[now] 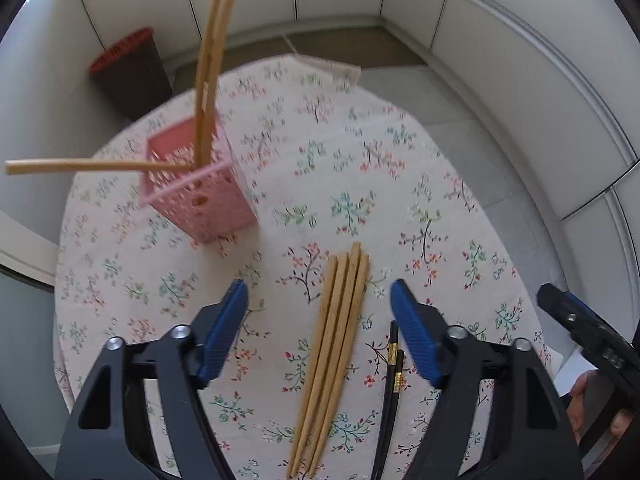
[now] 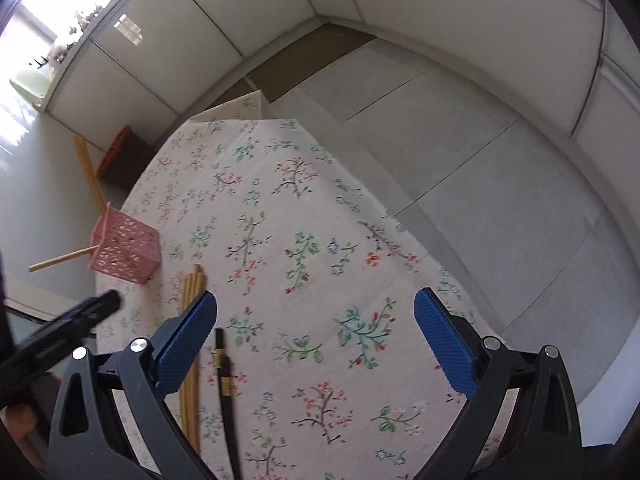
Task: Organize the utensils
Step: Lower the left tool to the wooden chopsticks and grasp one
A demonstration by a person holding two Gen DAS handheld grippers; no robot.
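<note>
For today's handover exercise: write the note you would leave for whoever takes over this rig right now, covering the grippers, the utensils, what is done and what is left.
Left gripper: open, empty, above the wooden chopsticks lying on the floral tablecloth.
Right gripper: open, empty, over bare cloth.
Black chopsticks lie just right of the wooden bundle.
Pink basket: upright, already holds three wooden chopsticks.
Done: those three are in.
Left: the wooden bundle and the black pair, still on the table.

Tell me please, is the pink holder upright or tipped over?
Upright: the pink holder stands on its base on the tablecloth, three chopsticks leaning out of its open top.
</note>
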